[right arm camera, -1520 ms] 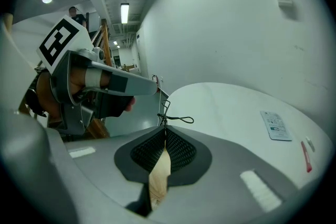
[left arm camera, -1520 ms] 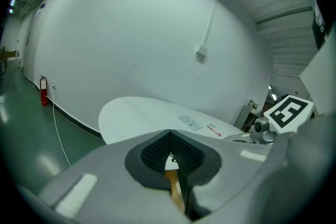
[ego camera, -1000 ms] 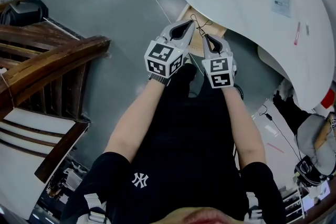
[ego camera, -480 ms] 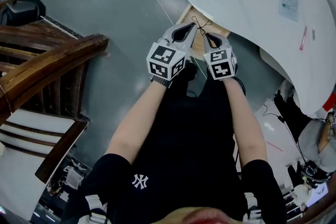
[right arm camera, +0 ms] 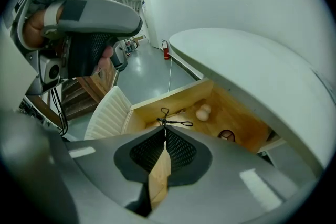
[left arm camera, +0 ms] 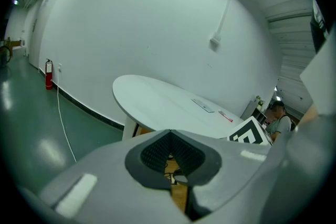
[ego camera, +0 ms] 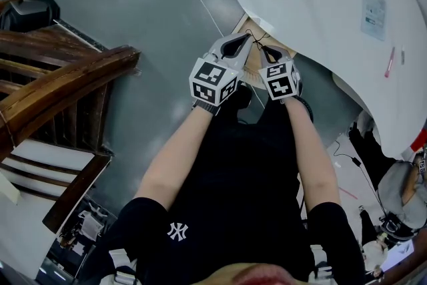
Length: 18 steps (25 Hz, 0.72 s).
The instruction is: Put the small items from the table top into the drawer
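A thin black looped cord (right arm camera: 173, 122) hangs from the tip of my right gripper (right arm camera: 165, 128), whose jaws are shut on it above the open wooden drawer (right arm camera: 178, 95). A beige rounded item (right arm camera: 202, 112) and a dark ring (right arm camera: 227, 135) lie inside the drawer. In the head view both grippers are side by side at the drawer (ego camera: 251, 66): left gripper (ego camera: 245, 38), right gripper (ego camera: 262, 49), with the cord (ego camera: 257, 33) between their tips. My left gripper (left arm camera: 169, 132) is shut with nothing seen in it. On the white table (ego camera: 313, 3) lie a pink pen (ego camera: 389, 62) and a card (ego camera: 373, 5).
A white ribbed chair (right arm camera: 107, 113) stands beside the drawer. A dark wooden stair rail (ego camera: 60, 90) is at my left. A fire extinguisher (left arm camera: 48, 73) stands by the wall, and a person (left arm camera: 275, 113) is beyond the table's far end.
Both grippers have stayed together at the drawer, edging slightly toward it. The cord remains at the right gripper's tip.
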Each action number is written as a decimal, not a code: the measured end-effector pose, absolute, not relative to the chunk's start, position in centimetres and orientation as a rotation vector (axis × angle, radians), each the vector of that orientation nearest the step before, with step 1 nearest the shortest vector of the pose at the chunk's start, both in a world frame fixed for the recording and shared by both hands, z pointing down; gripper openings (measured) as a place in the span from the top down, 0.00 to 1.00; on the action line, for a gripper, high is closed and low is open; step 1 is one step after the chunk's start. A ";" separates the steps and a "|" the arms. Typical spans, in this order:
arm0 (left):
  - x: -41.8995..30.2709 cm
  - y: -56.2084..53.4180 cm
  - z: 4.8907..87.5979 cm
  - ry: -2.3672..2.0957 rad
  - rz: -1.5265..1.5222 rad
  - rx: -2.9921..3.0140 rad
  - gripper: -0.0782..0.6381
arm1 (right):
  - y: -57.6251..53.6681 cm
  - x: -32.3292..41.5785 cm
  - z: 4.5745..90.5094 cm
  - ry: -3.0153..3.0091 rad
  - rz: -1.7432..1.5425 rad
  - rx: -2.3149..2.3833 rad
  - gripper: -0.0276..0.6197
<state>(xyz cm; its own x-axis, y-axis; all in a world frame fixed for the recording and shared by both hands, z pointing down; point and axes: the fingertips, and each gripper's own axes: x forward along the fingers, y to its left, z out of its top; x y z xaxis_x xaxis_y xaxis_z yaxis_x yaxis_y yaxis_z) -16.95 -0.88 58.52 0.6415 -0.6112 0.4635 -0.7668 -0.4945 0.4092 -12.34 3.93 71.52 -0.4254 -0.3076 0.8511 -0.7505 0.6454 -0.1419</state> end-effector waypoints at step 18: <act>-16.1 -1.9 56.4 -1.029 0.359 2.297 0.89 | 4.3 -12.9 67.9 -2.056 0.651 0.796 0.91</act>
<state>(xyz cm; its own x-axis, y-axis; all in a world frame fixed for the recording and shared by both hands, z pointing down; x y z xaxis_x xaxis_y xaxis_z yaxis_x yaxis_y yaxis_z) -16.05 -1.93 56.40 0.6643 -0.5883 0.4611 -0.7474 -0.5268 0.4047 -12.93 4.31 67.89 -0.4660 -0.3041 0.8309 -0.7270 0.6669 -0.1636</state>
